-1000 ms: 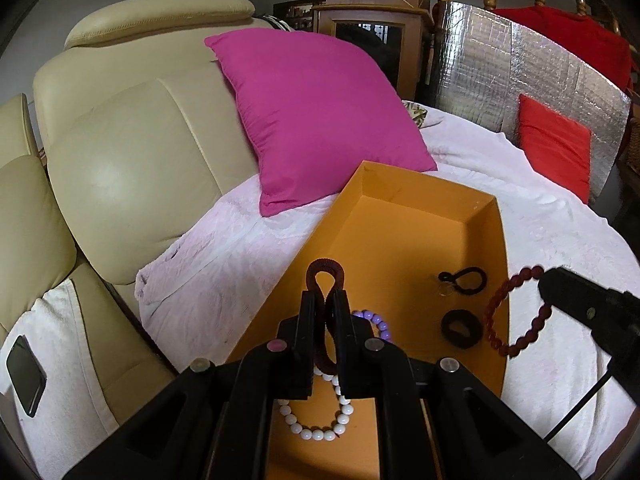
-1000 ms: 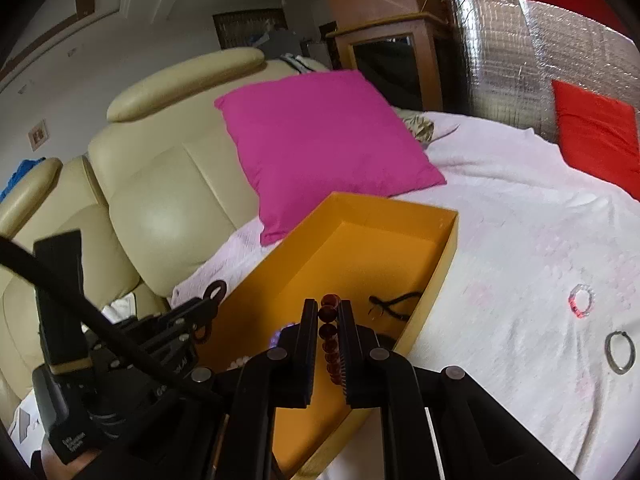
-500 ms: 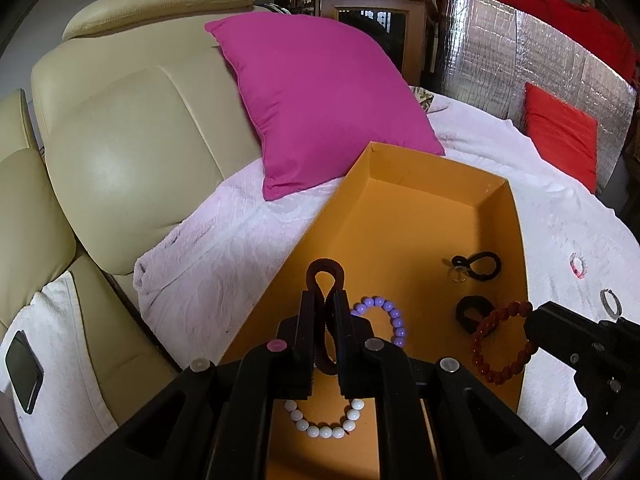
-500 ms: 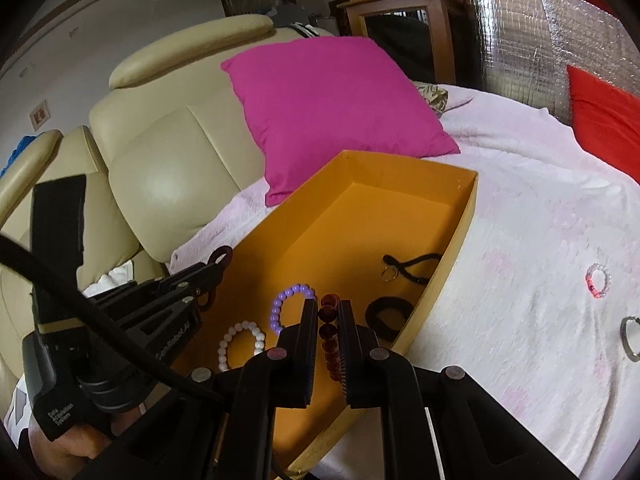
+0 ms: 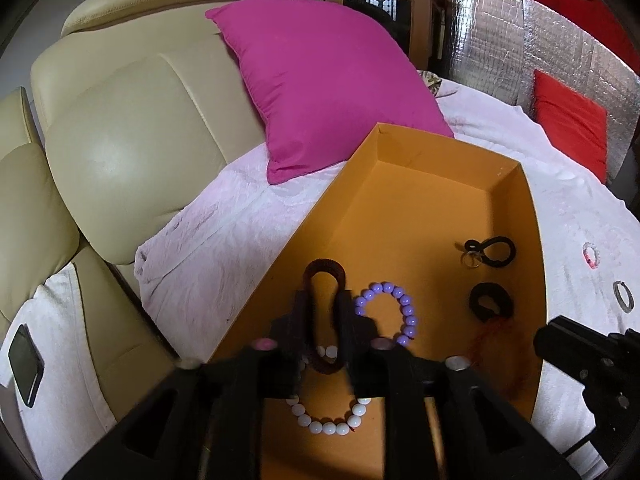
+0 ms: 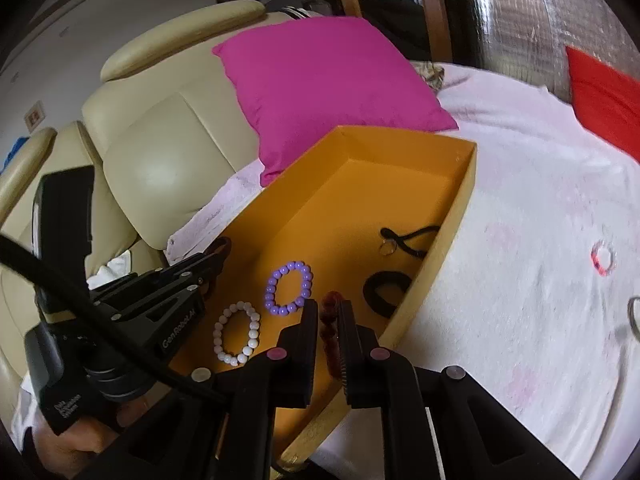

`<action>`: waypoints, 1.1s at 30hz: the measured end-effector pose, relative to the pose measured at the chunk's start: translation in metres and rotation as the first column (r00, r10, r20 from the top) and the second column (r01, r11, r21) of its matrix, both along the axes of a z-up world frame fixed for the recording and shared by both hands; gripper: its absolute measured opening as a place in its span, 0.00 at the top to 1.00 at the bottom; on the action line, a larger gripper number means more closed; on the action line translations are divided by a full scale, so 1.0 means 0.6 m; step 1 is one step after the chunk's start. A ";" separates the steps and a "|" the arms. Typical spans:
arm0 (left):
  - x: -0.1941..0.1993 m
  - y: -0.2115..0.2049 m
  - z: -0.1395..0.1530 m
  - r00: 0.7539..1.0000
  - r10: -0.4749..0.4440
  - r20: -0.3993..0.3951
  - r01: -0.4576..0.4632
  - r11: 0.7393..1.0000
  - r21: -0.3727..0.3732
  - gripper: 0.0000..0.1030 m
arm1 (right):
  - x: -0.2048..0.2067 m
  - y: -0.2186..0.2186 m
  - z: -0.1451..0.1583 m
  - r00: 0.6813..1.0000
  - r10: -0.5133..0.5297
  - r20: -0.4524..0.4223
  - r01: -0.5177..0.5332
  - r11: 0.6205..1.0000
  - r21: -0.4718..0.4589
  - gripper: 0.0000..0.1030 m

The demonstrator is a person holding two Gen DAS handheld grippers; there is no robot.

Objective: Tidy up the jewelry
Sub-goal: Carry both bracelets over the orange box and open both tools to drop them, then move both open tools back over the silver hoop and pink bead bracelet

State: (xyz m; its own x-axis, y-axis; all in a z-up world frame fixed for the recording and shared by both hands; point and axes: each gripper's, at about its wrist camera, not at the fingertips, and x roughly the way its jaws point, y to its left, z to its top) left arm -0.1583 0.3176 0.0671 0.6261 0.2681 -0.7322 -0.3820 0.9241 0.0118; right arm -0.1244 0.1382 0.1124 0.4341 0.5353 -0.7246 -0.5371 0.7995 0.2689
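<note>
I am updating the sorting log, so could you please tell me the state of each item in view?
Left tongs: shut on dark red hair tie, over the box.
Right tongs: shut on red bead bracelet.
Orange box: open, no lid.
Purple bracelet: flat in box.
White bracelet: flat in box.
Black hair tie: in box.
Pink ring: outside, on blanket.

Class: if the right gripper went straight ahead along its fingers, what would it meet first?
Probably the orange box's floor near the purple bracelet; the right gripper holds red beads above it. Depth is unclear.
</note>
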 end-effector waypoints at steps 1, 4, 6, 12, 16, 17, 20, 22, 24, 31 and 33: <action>0.000 0.000 0.000 1.000 0.006 -0.001 -0.006 1.000 0.003 0.55 | 0.002 -0.002 -0.001 1.000 -0.002 -0.017 0.002 1.000 0.004 0.81; 0.000 -0.003 0.002 1.000 0.018 0.004 -0.018 1.000 0.020 0.48 | 0.006 -0.013 0.000 1.000 -0.018 -0.025 0.018 1.000 0.021 0.74; 0.004 -0.006 0.002 1.000 0.018 -0.004 -0.018 1.000 0.021 0.48 | 0.008 -0.023 0.002 0.999 -0.026 -0.024 0.026 0.999 0.029 0.68; 0.009 -0.025 0.001 1.000 0.018 -0.025 -0.016 0.999 0.044 0.37 | 0.017 -0.081 0.014 0.996 -0.091 -0.004 0.091 0.995 0.049 0.48; 0.016 -0.048 0.007 0.999 0.012 -0.035 -0.010 0.997 0.070 0.35 | 0.029 -0.145 0.018 0.988 -0.154 0.007 0.154 0.987 0.044 0.41; 0.018 -0.057 0.011 0.999 0.011 -0.039 -0.008 0.997 0.079 0.35 | 0.034 -0.171 0.019 0.983 -0.183 0.010 0.182 0.982 0.043 0.40; 0.026 -0.087 0.023 0.999 0.000 -0.042 0.004 0.994 0.110 0.35 | 0.043 -0.238 0.021 0.966 -0.258 0.026 0.257 0.966 0.041 0.39; 0.033 -0.111 0.035 0.999 -0.015 -0.041 0.021 0.990 0.137 0.35 | 0.049 -0.289 0.024 0.950 -0.311 0.035 0.310 0.950 0.038 0.39; 0.039 -0.141 0.051 0.999 -0.039 -0.032 0.044 0.984 0.170 0.35 | 0.053 -0.345 0.028 0.928 -0.370 0.046 0.368 0.929 0.042 0.37; 0.065 -0.293 0.110 0.983 -0.182 -0.003 0.174 0.934 0.313 0.33 | 0.053 -0.530 0.026 0.818 -0.571 0.068 0.565 0.820 0.087 0.34; 0.075 -0.347 0.122 0.971 -0.240 -0.006 0.227 0.909 0.349 0.33 | 0.061 -0.577 0.022 0.786 -0.618 0.005 0.615 0.783 0.095 0.34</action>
State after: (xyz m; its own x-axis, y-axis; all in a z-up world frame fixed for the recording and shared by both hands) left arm -0.1134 0.1093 0.1402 0.7262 0.3424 -0.5961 -0.1616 0.9279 0.3361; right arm -0.0876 -0.2080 0.1254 0.7157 0.2029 -0.6683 0.0527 0.9385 0.3414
